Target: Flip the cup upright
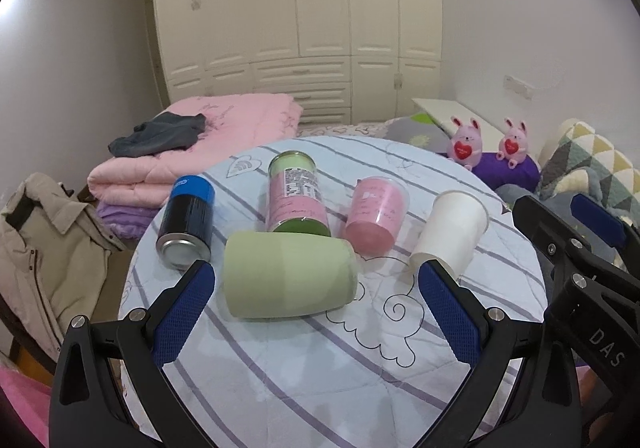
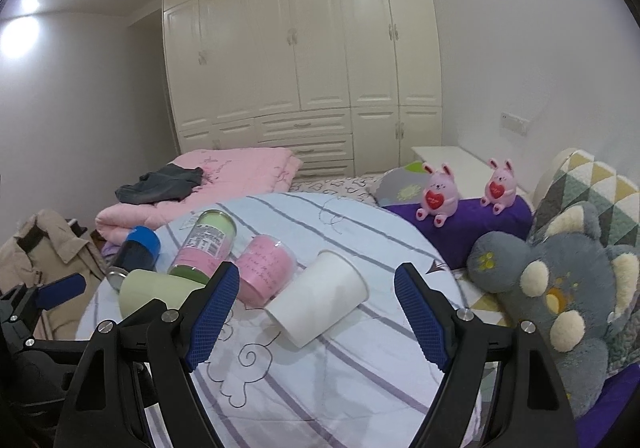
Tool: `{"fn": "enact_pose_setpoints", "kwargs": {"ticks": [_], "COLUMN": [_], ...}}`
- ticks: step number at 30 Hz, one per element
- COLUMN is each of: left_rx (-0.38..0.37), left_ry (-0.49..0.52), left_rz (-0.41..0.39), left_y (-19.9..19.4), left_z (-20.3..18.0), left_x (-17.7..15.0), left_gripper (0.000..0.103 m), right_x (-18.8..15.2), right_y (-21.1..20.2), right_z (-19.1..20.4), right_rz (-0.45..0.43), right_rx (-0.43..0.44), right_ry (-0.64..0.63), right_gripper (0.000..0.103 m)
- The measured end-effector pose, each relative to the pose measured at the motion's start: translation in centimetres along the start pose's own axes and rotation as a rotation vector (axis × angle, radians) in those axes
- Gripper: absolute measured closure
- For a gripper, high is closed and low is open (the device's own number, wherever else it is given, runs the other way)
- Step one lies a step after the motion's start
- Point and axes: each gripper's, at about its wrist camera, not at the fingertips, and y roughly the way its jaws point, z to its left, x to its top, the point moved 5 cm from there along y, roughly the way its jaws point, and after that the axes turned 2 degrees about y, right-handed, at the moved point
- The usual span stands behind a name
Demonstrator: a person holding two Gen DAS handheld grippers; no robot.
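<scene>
Both grippers, left point(image 1: 316, 312) and right point(image 2: 316, 312), hang spread wide and empty over the table point(image 1: 304, 388). Just beyond, every cup lies on its side: green point(image 1: 286, 274), white point(image 2: 318, 298), pink point(image 1: 376, 213) (two cans too). None stands upright; the flipping looks unstarted.

Lots of pastel here: a pale green cup point(image 1: 288, 274), a plain white paper cup point(image 1: 450, 232) and a pink cup point(image 1: 376, 213) on a light blue bench cloth point(image 1: 320, 368) with purple-grey stripes and doodled clouds. The can point(image 1: 188, 221) is black with a blue top. Both tools have blue textured pads point(image 1: 182, 318) on black frames. Pink quilt point(image 1: 224, 127) behind.
</scene>
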Motion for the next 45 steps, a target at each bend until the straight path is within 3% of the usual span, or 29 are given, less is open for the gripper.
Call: {"fn": "enact_pose_setpoints", "kwargs": {"ticks": [22,27,45], "left_rx": [-0.068,-0.041,-0.020], "left_ry": [-0.002,0.021,0.029], "left_rz": [-0.024,-0.044,-0.061], "left_y": [0.8,0.2,-1.0], "left_z": [0.4,0.4,1.0], "left_x": [0.5,0.8,0.9], "left_gripper": [0.000,0.000,0.000], "right_x": [0.3,0.9,1.1], "right_y": [-0.2,-0.3,-0.2], "right_z": [1.1,1.7,2.3], "right_rz": [-0.029,-0.053,-0.045], "right_rx": [-0.047,-0.065,-0.045], "right_ry": [-0.008,-0.058,-0.027], "right_gripper": [0.021,0.021,0.021]}}
